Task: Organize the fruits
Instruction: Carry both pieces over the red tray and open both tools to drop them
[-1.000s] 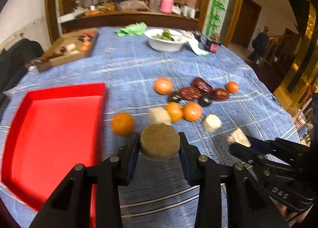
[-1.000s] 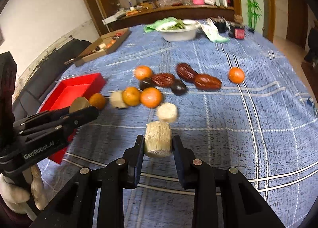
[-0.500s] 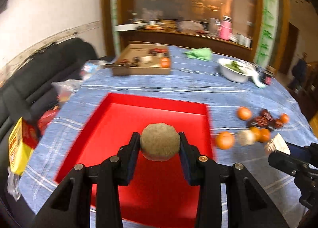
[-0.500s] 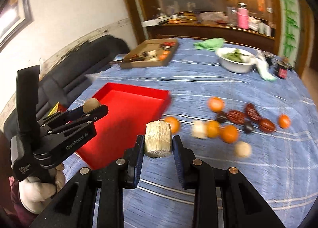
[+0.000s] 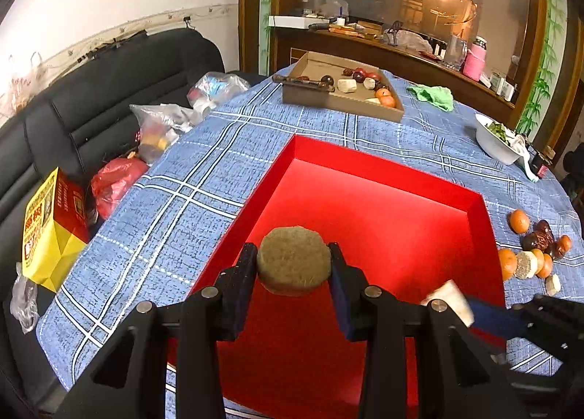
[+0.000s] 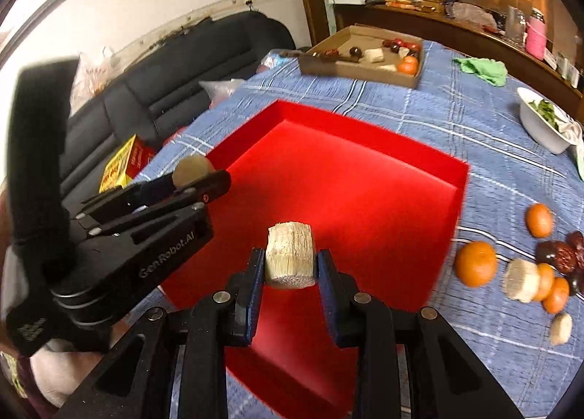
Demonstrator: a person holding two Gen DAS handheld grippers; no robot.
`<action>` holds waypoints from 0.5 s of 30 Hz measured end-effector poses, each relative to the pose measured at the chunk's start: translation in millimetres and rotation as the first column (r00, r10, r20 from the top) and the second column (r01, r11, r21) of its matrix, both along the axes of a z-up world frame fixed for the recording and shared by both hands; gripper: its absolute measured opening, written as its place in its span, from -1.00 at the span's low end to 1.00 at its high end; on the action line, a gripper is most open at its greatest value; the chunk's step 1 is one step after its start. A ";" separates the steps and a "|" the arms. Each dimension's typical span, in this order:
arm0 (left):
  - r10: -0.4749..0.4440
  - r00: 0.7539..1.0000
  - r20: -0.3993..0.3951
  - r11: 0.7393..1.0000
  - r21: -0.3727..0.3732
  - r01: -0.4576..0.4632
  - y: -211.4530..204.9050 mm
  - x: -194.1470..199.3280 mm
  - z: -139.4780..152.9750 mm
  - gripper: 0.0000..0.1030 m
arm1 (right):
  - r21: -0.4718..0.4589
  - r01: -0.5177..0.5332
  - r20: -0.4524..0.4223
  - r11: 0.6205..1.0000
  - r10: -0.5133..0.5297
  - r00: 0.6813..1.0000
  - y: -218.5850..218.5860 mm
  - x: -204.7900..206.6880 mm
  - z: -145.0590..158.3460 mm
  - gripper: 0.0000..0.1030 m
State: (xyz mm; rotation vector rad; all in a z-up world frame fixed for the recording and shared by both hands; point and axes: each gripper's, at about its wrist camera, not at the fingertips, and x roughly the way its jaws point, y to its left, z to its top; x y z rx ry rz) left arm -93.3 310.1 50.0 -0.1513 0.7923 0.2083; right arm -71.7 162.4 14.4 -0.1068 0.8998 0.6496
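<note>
Above the red tray (image 5: 383, 178), the left gripper (image 5: 294, 265) is pinching a round brown puck (image 5: 294, 263) between its jaws, the puck's flat face turning toward the camera and its short axis running along the fingers. The gripper is pointing steeply down at the tray floor from over the near left wall. Just to its right, the right gripper (image 6: 290, 260) is clamping a pale fibrous chunk (image 6: 290, 254), a stubby cylinder whose long axis is standing roughly upright, grain running top to bottom, cut end facing up. Its jaws are sitting narrow, pressing both sides of the chunk, and it too is tilting downward over the tray's near half. In the right view the left gripper is showing side-on, a pale-gloved hand (image 6: 47, 371) gripping it from below. The remaining fruit (image 6: 474, 263) is lying in a cluster on the blue cloth (image 5: 189, 200), just beyond the tray's right wall. A cardboard box (image 5: 343, 90) holding more pieces is sitting well behind the tray.
</note>
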 end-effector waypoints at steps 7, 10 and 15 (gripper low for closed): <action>0.001 1.000 0.010 1.000 -0.011 -0.001 0.1 -0.2 -0.1 -0.11 | -0.012 -0.012 -0.022 1.000 0.012 1.000 8.0 3.9 -11.6 -0.37; 0.004 1.000 0.023 1.000 0.006 -0.004 -3.3 -3.2 4.0 0.03 | 0.001 -0.012 -0.029 1.000 0.012 0.999 8.2 4.7 -13.3 -0.37; -0.001 0.999 0.049 1.000 0.021 0.000 -11.3 -9.5 15.2 0.15 | 0.018 -0.003 -0.003 1.000 0.003 1.000 0.9 -0.3 -5.2 -0.37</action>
